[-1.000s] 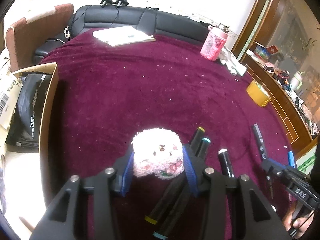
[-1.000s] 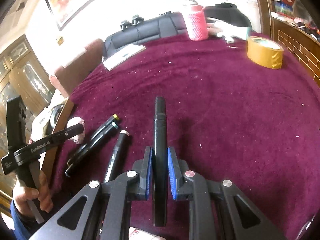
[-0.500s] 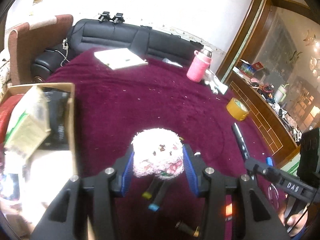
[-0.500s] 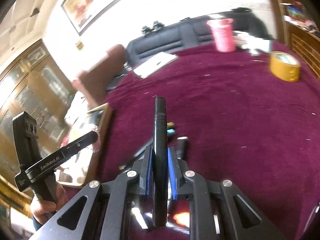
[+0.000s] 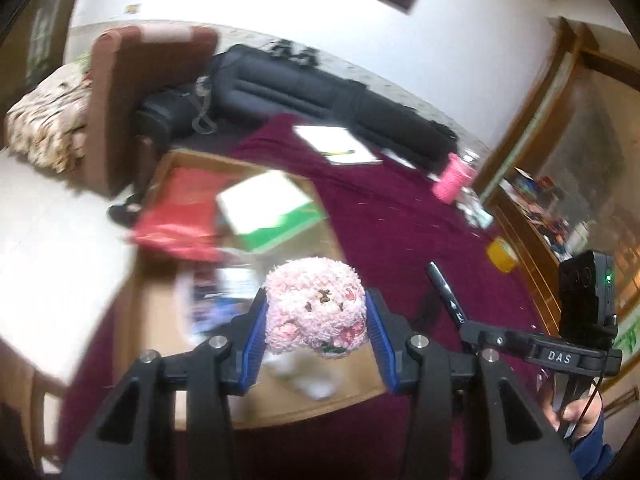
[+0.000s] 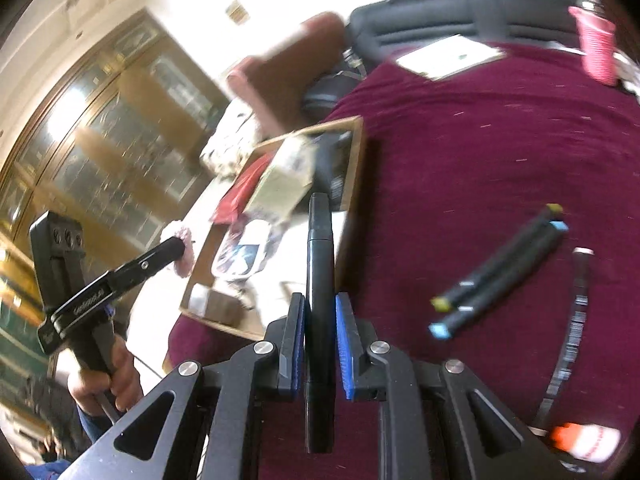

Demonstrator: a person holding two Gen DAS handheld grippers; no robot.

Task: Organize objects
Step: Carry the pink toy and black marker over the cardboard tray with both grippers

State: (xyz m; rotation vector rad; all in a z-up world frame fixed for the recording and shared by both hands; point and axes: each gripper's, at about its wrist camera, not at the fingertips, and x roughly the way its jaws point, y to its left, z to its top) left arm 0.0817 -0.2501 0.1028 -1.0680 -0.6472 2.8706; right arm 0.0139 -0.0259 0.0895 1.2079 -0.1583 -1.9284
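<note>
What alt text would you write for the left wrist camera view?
The left gripper clamps a fluffy pink plush toy above an open cardboard box of blurred items beside a maroon-covered table. At right, the right gripper holds a black pen.

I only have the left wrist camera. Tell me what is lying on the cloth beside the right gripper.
Observer: Two capped markers, one with yellow ends and one with blue, lie side by side on the maroon cloth, to the right of the right gripper.
Operator: Report anything else near them.
Observer: A third pen with a pale end lies further right, apart from the pair.
Operator: Confirm the right gripper's grasp.
Observer: Its fingers are shut on a black marker, whose tip points over the edge of the cardboard box.
</note>
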